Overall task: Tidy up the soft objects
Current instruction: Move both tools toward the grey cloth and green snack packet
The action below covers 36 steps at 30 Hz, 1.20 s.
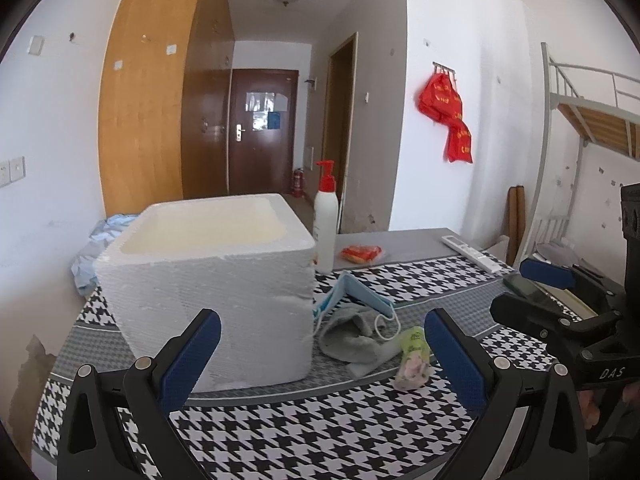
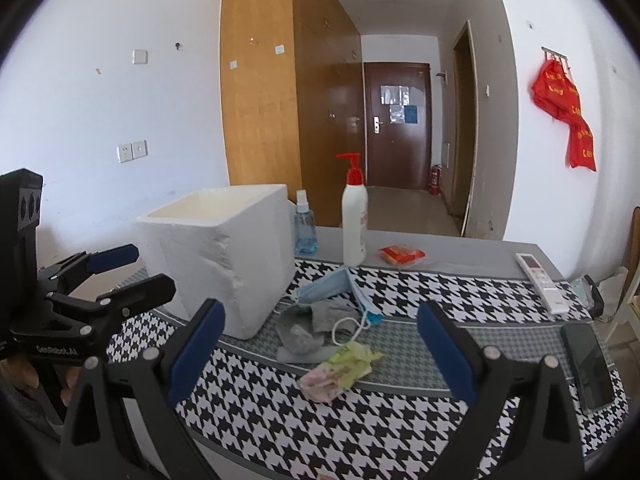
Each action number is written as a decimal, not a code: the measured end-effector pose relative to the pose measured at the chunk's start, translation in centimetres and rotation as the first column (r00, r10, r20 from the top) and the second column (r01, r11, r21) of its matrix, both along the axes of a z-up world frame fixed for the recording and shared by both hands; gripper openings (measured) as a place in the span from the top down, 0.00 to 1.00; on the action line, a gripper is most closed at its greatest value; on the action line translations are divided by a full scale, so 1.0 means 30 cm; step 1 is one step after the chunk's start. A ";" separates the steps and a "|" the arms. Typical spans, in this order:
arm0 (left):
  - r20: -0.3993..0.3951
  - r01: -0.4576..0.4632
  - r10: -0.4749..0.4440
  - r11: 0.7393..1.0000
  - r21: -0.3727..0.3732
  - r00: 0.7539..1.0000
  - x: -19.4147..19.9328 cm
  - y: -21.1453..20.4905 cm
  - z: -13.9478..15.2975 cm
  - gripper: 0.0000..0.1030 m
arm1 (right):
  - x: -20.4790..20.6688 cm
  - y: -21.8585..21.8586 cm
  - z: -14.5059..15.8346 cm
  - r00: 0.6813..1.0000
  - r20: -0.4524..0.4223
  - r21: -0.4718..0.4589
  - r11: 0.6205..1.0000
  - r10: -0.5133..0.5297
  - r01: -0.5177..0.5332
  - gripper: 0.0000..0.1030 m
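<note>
A white foam box [image 1: 208, 276] [image 2: 224, 252] stands open-topped on the houndstooth table cloth [image 1: 320, 432] [image 2: 360, 412]. Just right of it lie a blue face mask [image 1: 360, 292] [image 2: 332, 286], a grey sock [image 1: 352, 336] [image 2: 308, 324] and a green-and-pink tissue pack [image 1: 414, 360] [image 2: 340, 368]. My left gripper [image 1: 324, 360] is open, low and in front of the box's near corner. My right gripper [image 2: 320, 352] is open too, hovering short of the sock and tissue pack. Each gripper shows at the edge of the other's view.
A white pump bottle with a red top [image 1: 326, 220] [image 2: 354, 216] and a blue spray bottle [image 2: 304, 226] stand behind the box. A red snack packet [image 1: 360, 253] [image 2: 402, 255], a white remote [image 1: 472, 253] [image 2: 540, 280] and a dark phone [image 2: 588, 364] lie to the right. Blue cloth [image 1: 96, 248] is bunched left of the box.
</note>
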<state>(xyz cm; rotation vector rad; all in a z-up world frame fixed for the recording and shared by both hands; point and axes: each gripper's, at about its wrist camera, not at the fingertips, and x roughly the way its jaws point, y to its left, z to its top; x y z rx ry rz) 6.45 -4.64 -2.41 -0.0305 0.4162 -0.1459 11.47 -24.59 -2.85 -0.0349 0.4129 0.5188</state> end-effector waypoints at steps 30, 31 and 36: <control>-0.144 0.083 -0.082 0.997 0.001 0.986 0.167 -0.096 -0.133 0.01 | 0.122 -0.066 -0.138 0.990 -0.131 -0.032 0.998 -0.053 0.049 0.04; -0.148 0.087 -0.086 0.996 0.000 0.985 0.169 -0.098 -0.137 0.01 | 0.126 -0.067 -0.142 0.989 -0.136 -0.035 0.998 -0.054 0.050 0.04; -0.167 0.102 -0.101 0.995 0.000 0.981 0.194 -0.113 -0.150 0.01 | 0.141 -0.071 -0.157 0.987 -0.153 -0.040 0.998 -0.057 0.052 0.04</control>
